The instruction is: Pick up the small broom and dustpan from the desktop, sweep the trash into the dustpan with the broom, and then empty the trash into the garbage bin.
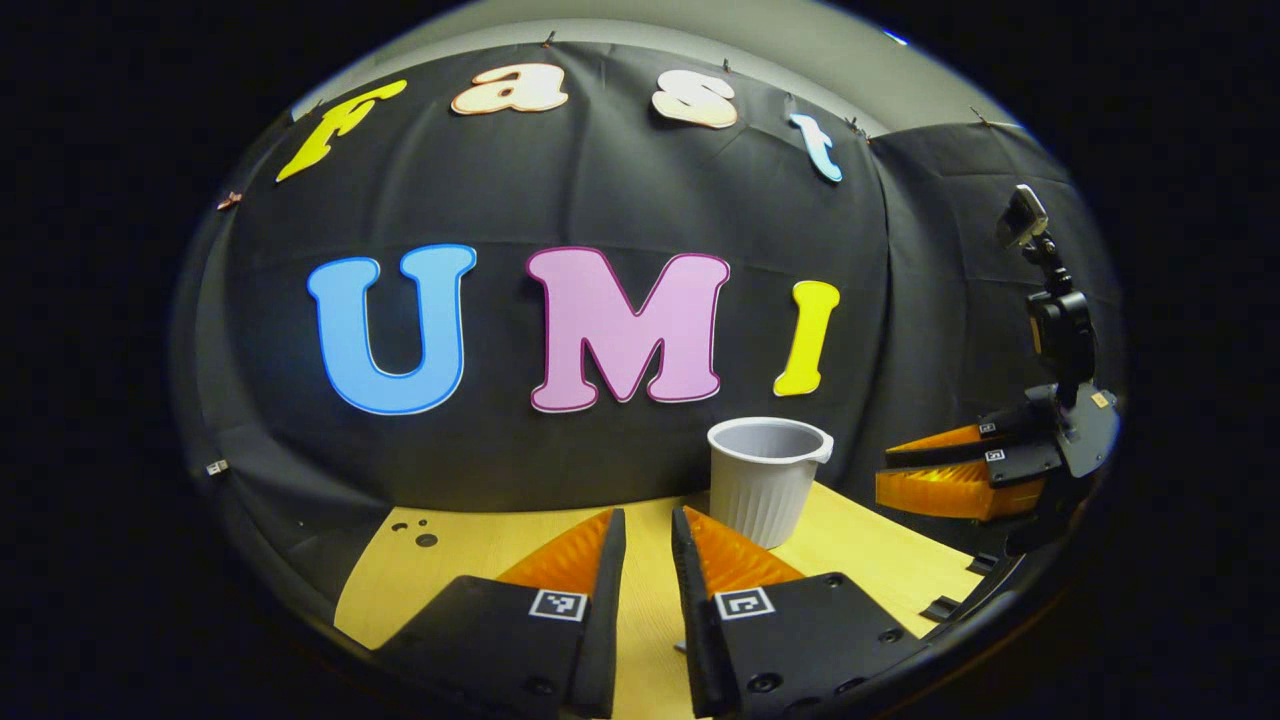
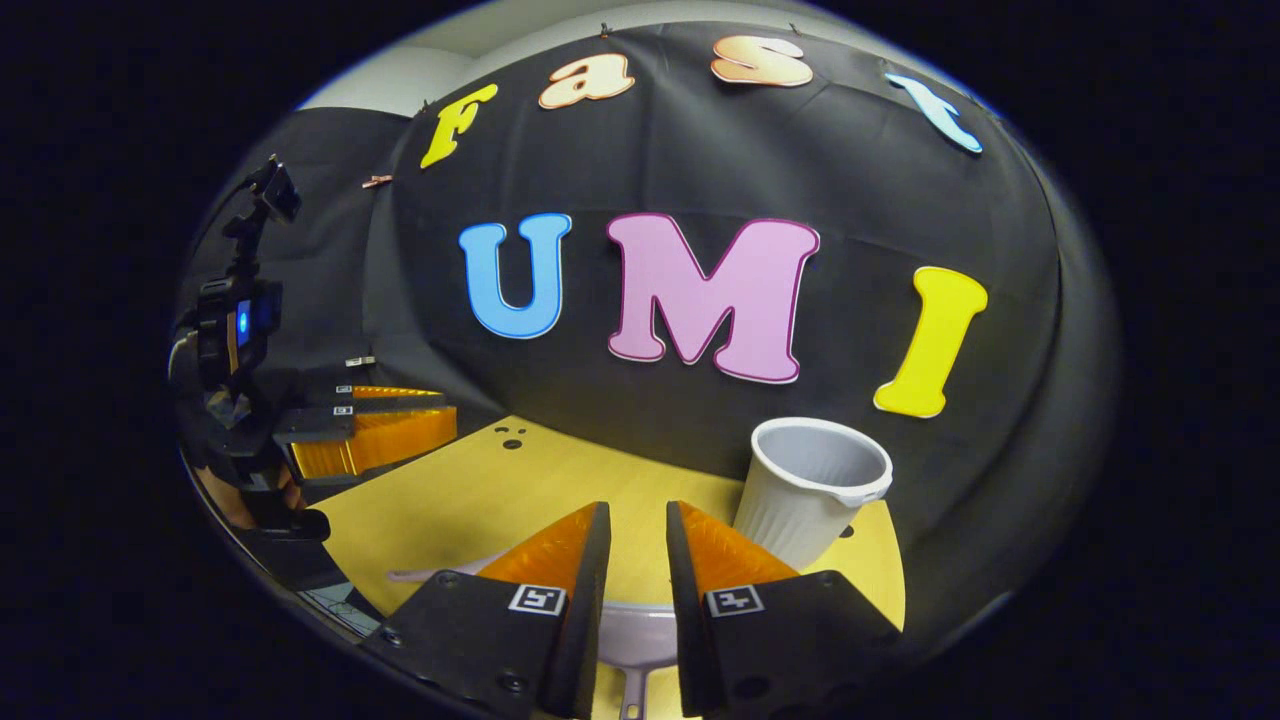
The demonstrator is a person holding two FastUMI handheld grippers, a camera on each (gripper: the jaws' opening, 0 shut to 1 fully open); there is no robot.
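My right gripper (image 2: 638, 545) hangs slightly parted and empty directly above the pale dustpan (image 2: 640, 630), its handle running back toward me; my left gripper (image 1: 648, 550), likewise parted and empty, sits farther off.

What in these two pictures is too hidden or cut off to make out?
- Right gripper view: a pale tool on the table, mostly hidden behind the right gripper; broom or dustpan, can't tell.
- Bin: inside hidden by its wall.
- Left gripper view: small dark dots on the table, too small to tell.
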